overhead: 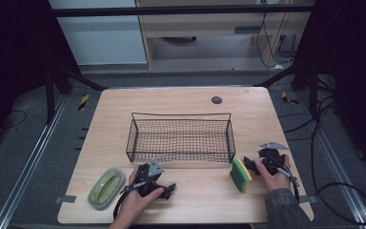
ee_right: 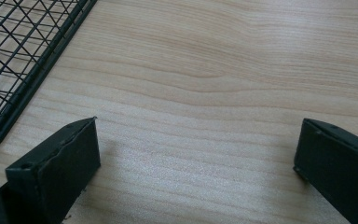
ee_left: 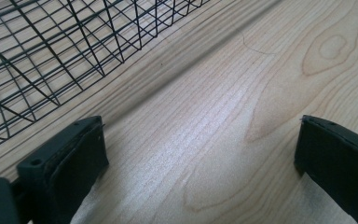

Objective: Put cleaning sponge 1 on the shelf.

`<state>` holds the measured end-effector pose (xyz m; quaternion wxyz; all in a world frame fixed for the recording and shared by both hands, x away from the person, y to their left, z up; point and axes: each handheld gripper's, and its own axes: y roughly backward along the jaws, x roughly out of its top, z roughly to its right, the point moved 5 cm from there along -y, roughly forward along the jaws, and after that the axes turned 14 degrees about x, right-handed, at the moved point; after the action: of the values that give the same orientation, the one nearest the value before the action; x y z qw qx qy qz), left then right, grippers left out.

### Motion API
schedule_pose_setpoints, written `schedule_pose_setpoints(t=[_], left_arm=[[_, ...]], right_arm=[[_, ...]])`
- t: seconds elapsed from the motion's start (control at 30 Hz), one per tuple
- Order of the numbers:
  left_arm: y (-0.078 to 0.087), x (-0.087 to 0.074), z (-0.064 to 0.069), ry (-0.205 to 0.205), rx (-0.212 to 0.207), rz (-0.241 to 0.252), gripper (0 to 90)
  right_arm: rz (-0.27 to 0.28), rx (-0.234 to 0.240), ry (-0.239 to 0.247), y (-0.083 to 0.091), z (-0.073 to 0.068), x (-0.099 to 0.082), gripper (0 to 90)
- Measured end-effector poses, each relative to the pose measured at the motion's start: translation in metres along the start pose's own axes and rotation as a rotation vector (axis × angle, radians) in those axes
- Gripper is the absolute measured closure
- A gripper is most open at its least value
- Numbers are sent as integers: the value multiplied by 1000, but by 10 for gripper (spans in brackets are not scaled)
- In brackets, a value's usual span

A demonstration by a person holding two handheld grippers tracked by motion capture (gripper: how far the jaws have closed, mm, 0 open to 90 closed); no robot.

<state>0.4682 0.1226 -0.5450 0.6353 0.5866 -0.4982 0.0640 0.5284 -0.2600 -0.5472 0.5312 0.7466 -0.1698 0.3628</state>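
A black wire basket (overhead: 181, 148) stands empty at the middle of the wooden table (overhead: 171, 102). In front of it on the left, a hand holds my left gripper (overhead: 164, 187) low over the wood. A grey-rimmed green dish (overhead: 106, 187) lies to its left. At the right, another hand holds my right gripper (overhead: 265, 156) beside a green and yellow sponge (overhead: 239, 175) that stands on edge. In the left gripper view my left gripper (ee_left: 200, 154) is open over bare wood, with the basket (ee_left: 51, 56) at upper left. My right gripper (ee_right: 196, 154) is open too, the basket's corner (ee_right: 23, 51) at its left.
A dark round grommet (overhead: 216, 99) sits in the table near its far edge. Cables trail from both grippers off the front of the table. Black frame bars and floor cables surround the table.
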Motion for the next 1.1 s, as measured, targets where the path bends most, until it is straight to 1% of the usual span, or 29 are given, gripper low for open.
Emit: schedule_pose_setpoints(t=[0.17,0.2,0.23,0.33,0.37,0.4,0.43,0.47,0.5,0.6,0.67,0.73,0.77,0.83,0.87,0.9,0.93,0.97,1.0,1.1], left_arm=[[1,-1,-3,-34,-32,-1,1],[2,-1,-4,-40,-35,-1,14],[3,0,-4,-39,-37,0,26],[11,5,-4,-42,-36,27,30],[16,7,-4,-31,-41,39,35],[19,9,-3,-30,-47,48,36],[25,10,-2,-38,-47,41,49],[25,10,-2,-38,-47,41,49],[30,10,-2,-56,-39,34,49],[42,13,-5,-87,-18,8,53],[50,15,-11,-98,-1,-12,53],[60,16,-22,-106,27,-35,53],[62,17,-27,-102,32,-41,53],[69,18,-41,-81,47,-48,53],[77,18,-55,-67,65,-56,53],[77,18,-55,-67,65,-56,53],[81,19,-61,-63,74,-59,53],[88,18,-72,-68,90,-72,48],[88,18,-72,-68,90,-72,44],[96,14,-90,-78,117,-100,45]], right_arm=[[0,0,0,0,0,0,4],[0,0,0,0,0,0,4],[0,0,0,0,0,0,4],[1,-1,-1,-1,0,0,4],[1,0,-4,0,-1,0,3],[1,-1,-2,-1,0,0,4],[1,-2,4,0,0,0,6],[1,-2,4,0,0,0,6],[1,-2,4,0,0,0,5],[1,-2,4,0,0,0,6],[0,0,7,0,0,0,6],[0,-2,9,0,0,0,6],[0,-2,9,0,0,0,5],[0,-2,8,0,0,0,6],[1,-4,8,0,0,0,6],[1,-5,7,0,0,0,6],[1,-5,7,0,0,0,6],[1,-6,6,0,0,0,6],[1,-6,6,0,0,0,6],[1,-6,6,0,0,0,6]])
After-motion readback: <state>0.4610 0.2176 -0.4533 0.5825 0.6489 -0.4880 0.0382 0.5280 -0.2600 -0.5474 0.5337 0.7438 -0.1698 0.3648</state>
